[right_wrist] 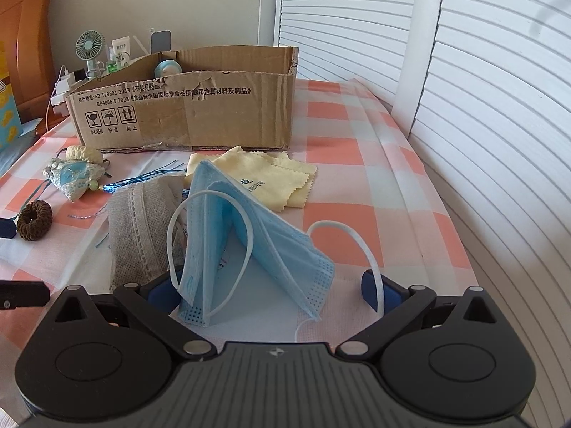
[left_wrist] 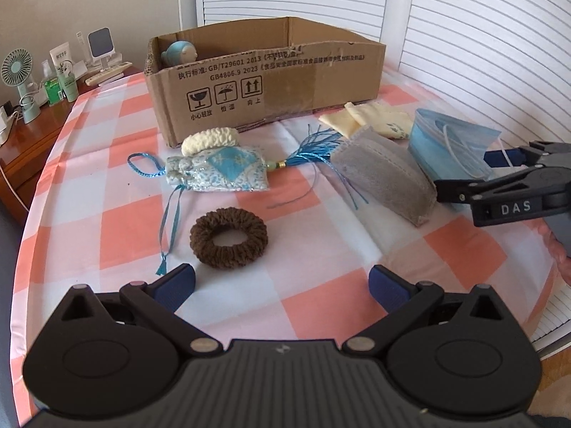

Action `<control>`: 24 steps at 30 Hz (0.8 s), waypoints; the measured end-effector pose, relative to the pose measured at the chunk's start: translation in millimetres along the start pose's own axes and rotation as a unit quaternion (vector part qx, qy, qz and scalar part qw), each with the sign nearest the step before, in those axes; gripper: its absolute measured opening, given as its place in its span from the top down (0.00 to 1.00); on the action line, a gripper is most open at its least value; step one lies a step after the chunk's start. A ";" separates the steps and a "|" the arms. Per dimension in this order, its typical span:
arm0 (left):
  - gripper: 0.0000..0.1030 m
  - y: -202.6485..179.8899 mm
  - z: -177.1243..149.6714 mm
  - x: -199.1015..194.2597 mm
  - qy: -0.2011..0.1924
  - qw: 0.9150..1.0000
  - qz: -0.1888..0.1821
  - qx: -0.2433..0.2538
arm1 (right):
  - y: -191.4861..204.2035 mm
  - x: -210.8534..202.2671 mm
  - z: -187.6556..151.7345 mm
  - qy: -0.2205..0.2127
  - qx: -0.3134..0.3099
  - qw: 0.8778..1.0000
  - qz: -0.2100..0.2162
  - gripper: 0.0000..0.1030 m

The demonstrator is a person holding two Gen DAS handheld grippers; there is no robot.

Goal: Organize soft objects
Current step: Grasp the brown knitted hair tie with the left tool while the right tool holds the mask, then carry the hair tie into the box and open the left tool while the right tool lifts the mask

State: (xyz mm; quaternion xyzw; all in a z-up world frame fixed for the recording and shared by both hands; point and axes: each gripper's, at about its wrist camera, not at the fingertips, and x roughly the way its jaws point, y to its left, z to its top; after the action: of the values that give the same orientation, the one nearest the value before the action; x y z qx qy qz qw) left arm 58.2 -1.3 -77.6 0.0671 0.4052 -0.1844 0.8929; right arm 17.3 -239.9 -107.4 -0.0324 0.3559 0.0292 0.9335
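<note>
A cardboard box [left_wrist: 271, 82] stands at the back of the checked table and holds a blue plush toy [left_wrist: 178, 53]. In front lie a blue sachet with tassel [left_wrist: 217, 173], a cream knitted piece [left_wrist: 208, 139], a brown scrunchie [left_wrist: 228, 237], a grey pouch [left_wrist: 385, 178], a yellow cloth [left_wrist: 367, 121] and a blue face mask [right_wrist: 249, 235]. My left gripper [left_wrist: 282, 290] is open and empty just before the scrunchie. My right gripper [right_wrist: 271, 290] is open around the mask's near edge; one ear loop lies over its right finger. The right gripper also shows in the left wrist view [left_wrist: 496, 171].
A wooden side table at the left carries a small fan [left_wrist: 19, 78], bottles [left_wrist: 60, 75] and a phone stand [left_wrist: 101, 46]. White louvred doors [right_wrist: 481, 107] close off the back and right. The table's right edge [right_wrist: 456, 249] drops off near my right gripper.
</note>
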 end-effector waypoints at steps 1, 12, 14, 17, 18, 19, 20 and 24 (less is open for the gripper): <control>0.00 2.2 1.8 2.7 -0.003 1.000 0.002 -0.001 | -0.1 0.0 0.0 0.000 0.000 1.000 0.000 0.00; 0.01 9.7 8.3 12.4 -0.017 1.000 0.009 -0.005 | 0.2 -0.2 0.0 -0.001 -0.001 1.000 0.000 0.00; 0.03 11.0 7.8 11.5 -0.018 1.000 0.007 -0.009 | 0.4 -0.1 0.0 -0.001 -0.001 1.000 0.000 0.00; 0.15 14.1 8.4 8.9 -0.026 1.000 0.012 -0.014 | 0.4 -0.2 0.0 -0.001 -0.001 1.000 0.000 0.00; 0.22 15.1 8.8 8.5 -0.029 0.999 0.014 -0.014 | 0.6 -0.3 0.2 -0.001 0.000 1.000 0.000 0.00; 0.29 16.2 9.1 7.4 -0.031 0.999 0.017 -0.016 | 0.8 -0.3 0.3 -0.001 0.000 1.000 -0.001 0.00; 0.33 17.4 9.7 6.5 -0.033 0.999 0.019 -0.019 | 0.8 -0.4 0.3 -0.001 0.000 1.000 -0.002 0.00; 0.55 18.1 8.7 2.1 -0.039 0.999 0.027 -0.027 | 1.2 -0.7 0.1 -0.001 -0.002 1.000 -0.003 0.00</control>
State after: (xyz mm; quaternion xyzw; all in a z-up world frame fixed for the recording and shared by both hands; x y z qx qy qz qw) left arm 72.5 12.5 -73.9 0.0464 0.3731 -0.1515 0.9141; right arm 16.8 -238.7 -106.9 -0.0349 0.3549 0.0270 0.9339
